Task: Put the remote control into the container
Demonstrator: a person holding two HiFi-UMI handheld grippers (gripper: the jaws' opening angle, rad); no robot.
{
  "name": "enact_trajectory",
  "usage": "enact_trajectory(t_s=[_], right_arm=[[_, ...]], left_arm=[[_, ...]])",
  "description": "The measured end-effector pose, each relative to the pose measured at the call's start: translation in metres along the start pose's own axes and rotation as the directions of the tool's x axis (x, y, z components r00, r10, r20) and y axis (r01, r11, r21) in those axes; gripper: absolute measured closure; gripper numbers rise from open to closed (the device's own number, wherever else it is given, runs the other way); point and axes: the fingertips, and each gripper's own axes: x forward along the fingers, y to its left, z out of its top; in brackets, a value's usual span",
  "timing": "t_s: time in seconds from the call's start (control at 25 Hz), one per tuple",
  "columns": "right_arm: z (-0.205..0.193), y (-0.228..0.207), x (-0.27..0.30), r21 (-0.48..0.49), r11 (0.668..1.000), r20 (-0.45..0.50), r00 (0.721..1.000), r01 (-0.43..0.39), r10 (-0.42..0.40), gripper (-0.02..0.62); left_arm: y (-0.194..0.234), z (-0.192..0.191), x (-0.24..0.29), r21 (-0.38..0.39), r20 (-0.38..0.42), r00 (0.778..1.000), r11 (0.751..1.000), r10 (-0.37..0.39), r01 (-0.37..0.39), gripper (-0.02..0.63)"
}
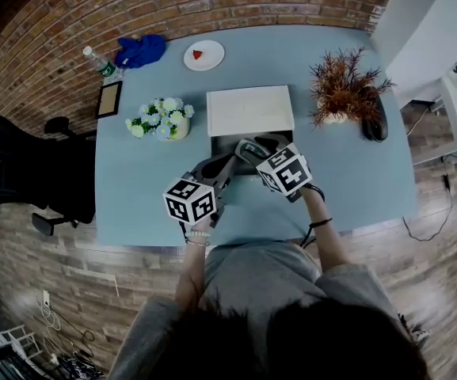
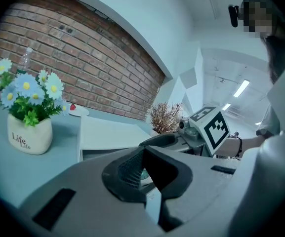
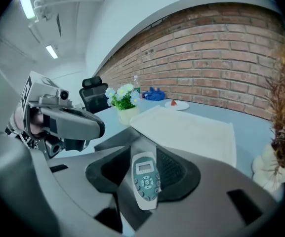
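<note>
The remote control (image 3: 146, 179) is white with a grey button panel and a small screen. It stands between the pads of my right gripper (image 3: 144, 157), which is shut on it. In the head view that gripper (image 1: 253, 150) hangs over the dark open compartment (image 1: 226, 144) at the near side of the flat white container (image 1: 249, 109). My left gripper (image 1: 225, 165) is just left of it above the table, its jaws (image 2: 144, 152) shut with the tips together and nothing held. In the head view the remote is hidden behind the right gripper.
On the blue table (image 1: 133, 188) stand a white pot of flowers (image 1: 162, 119) to the left of the container and a dried plant (image 1: 343, 93) to its right. At the far edge are a plate (image 1: 203, 55), a blue cloth (image 1: 141, 51), a bottle (image 1: 101, 63) and a small frame (image 1: 108, 99).
</note>
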Motion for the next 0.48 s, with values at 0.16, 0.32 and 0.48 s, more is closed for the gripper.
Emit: enact_trajectory(t_s=[0.16,0.32,0.48], right_arm=[[0.013,0.001,-0.016,0.011,1.000,0.070,0.997,0.011,-0.012,0.489],[0.024,0.006,-0.030,0.027,1.000,0.134,0.991,0.006,-0.010,0.521],[0.031,0.012,-0.045,0.019,1.000,0.182,0.983,0.005,-0.008,0.551]], left_arm=[[-0.010,0.008,0.000,0.028,0.023,1.000,1.000,-0.009,0.009,0.603],[-0.021,0.017,-0.003,0.058,0.050,0.999,0.998,-0.018,0.015,0.603],[-0.032,0.023,-0.006,0.080,0.074,0.997,0.997,-0.020,0.014,0.603]])
